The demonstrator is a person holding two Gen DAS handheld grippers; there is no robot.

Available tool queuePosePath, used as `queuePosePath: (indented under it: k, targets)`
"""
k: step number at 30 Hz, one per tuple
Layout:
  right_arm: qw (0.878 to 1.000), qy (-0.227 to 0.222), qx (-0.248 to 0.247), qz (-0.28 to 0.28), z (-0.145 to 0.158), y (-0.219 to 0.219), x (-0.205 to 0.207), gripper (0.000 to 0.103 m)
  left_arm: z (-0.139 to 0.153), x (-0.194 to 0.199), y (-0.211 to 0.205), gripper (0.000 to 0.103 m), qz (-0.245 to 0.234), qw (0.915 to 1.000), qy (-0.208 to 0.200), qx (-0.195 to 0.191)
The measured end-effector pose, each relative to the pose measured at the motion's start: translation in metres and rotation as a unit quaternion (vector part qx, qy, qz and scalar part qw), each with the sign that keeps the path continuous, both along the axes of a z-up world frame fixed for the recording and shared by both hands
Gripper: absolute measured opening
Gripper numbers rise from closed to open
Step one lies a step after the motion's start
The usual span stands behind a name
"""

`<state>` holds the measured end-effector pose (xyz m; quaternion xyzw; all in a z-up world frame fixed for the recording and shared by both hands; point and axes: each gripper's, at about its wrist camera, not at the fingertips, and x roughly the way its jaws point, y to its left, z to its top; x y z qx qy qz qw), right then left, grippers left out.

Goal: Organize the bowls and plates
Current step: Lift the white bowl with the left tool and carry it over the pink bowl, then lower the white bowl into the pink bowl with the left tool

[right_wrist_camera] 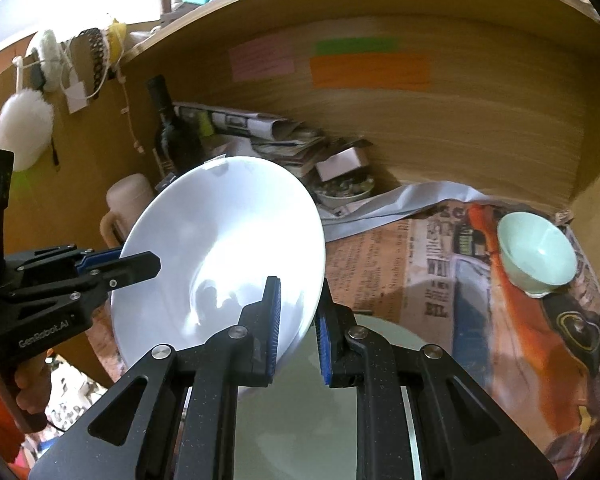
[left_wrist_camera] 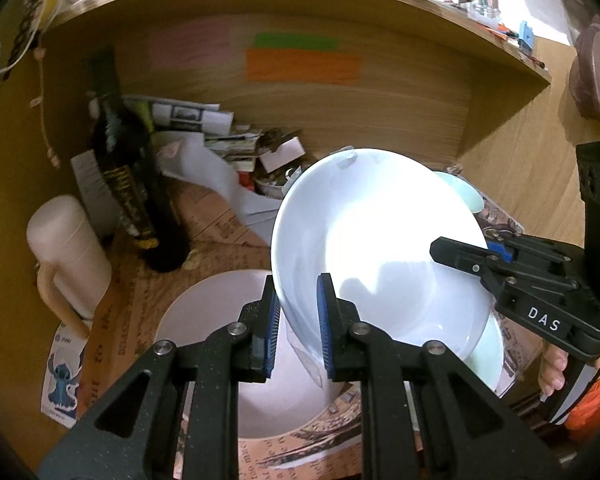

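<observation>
A white plate (left_wrist_camera: 380, 248) is held tilted in the air above the surface (right_wrist_camera: 384, 268), gripped at opposite edges by both grippers. The left gripper (left_wrist_camera: 298, 320) has its blue-padded fingers (left_wrist_camera: 326, 320) closed tight on the plate's near-left rim; the right gripper (right_wrist_camera: 298, 324) is closed just as tight on the near-right rim, with its fingers (right_wrist_camera: 274, 320) pressed on either side of the edge.

Each view shows the other gripper from the side. The left wrist view has the right gripper (left_wrist_camera: 466, 256) reaching in from the right edge onto the plate's rim; the right wrist view has the left gripper (right_wrist_camera: 128, 266) coming in from the left.

Only the left wrist view shows a second white plate (left_wrist_camera: 220, 320) lying flat on the surface below the held one, beside a pale mug (left_wrist_camera: 66, 252) and a dark bottle (left_wrist_camera: 128, 184). Only the right wrist view shows clearly a pale green bowl (right_wrist_camera: 536, 256) standing upright on the newspaper (right_wrist_camera: 440, 264) to the right, well apart from the held plate, and a pale green plate (right_wrist_camera: 380, 360) directly beneath the right fingers. Both views show coloured sticky notes (right_wrist_camera: 368, 72) on the wooden back panel.
</observation>
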<state>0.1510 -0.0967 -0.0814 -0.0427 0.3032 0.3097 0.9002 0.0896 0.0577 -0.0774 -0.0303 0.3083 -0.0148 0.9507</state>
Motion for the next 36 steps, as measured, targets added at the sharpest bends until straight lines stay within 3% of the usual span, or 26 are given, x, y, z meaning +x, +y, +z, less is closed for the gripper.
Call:
queuePosePath:
  k: [18, 36]
  targets:
    - [0.998, 0.025, -0.020, 0.055, -0.022, 0.059, -0.005, 0.015, -0.022, -0.020, 0.055, 0.018, 0.063, 0.9976, 0.022, -0.019]
    - [0.994, 0.064, -0.047, 0.074, -0.054, 0.089, 0.008, 0.015, -0.053, -0.012, 0.073, 0.018, 0.085, 0.9951, 0.050, 0.010]
